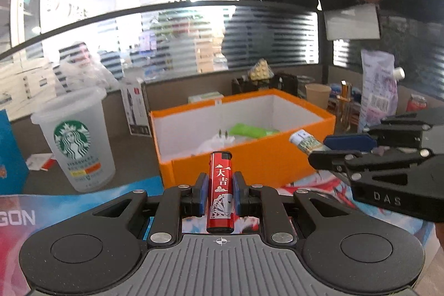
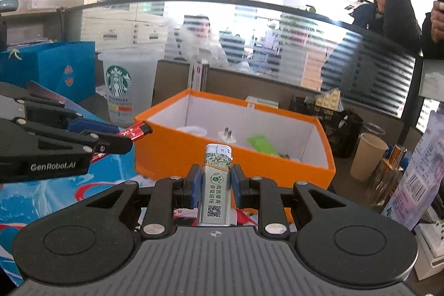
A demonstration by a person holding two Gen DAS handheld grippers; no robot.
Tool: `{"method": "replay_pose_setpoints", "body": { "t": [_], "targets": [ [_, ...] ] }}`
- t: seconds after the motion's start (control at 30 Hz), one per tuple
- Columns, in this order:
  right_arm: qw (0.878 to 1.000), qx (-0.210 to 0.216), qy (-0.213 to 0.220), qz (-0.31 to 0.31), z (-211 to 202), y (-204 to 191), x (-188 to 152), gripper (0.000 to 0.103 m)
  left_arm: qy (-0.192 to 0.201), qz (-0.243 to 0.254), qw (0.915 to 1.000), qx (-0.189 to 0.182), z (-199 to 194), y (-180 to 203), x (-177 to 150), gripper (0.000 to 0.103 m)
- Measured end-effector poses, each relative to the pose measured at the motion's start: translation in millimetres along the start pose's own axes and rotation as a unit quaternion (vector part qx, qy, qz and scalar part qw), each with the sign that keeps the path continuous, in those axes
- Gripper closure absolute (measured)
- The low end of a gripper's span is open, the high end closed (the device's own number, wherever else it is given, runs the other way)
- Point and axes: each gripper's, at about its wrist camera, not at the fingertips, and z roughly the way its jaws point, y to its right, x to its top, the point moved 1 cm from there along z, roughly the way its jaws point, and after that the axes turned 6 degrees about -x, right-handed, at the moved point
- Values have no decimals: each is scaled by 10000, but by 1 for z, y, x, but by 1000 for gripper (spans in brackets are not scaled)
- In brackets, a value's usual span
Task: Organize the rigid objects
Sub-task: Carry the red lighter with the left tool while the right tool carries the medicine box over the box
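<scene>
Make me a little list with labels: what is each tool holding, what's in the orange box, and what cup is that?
left tool: shut on red lighter
right tool: shut on green and silver lighter
orange box: open, just ahead of both tools
inside the box: white plug, green packet
cup: frosted Starbucks cup, upright, left of the box
lighters in the box: none yet

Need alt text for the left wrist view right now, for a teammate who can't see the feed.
The left tool grips a red lighter upright between its blue pads, just short of an open orange box holding a white plug and a green item. The right tool enters from the right holding a silver-and-green lighter; a Starbucks cup stands left.
</scene>
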Motion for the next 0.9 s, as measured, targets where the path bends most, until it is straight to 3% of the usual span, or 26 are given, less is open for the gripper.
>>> {"method": "replay_pose_setpoints", "body": {
  "t": [0.47,0.9],
  "targets": [
    [9991,-78,409,23,-2,11,31,81,313,60,9994,100,11,-6,44,86],
    [9988,-133,473,82,24,31,59,81,385,7,9992,63,42,-6,82,86]
  ]
}}
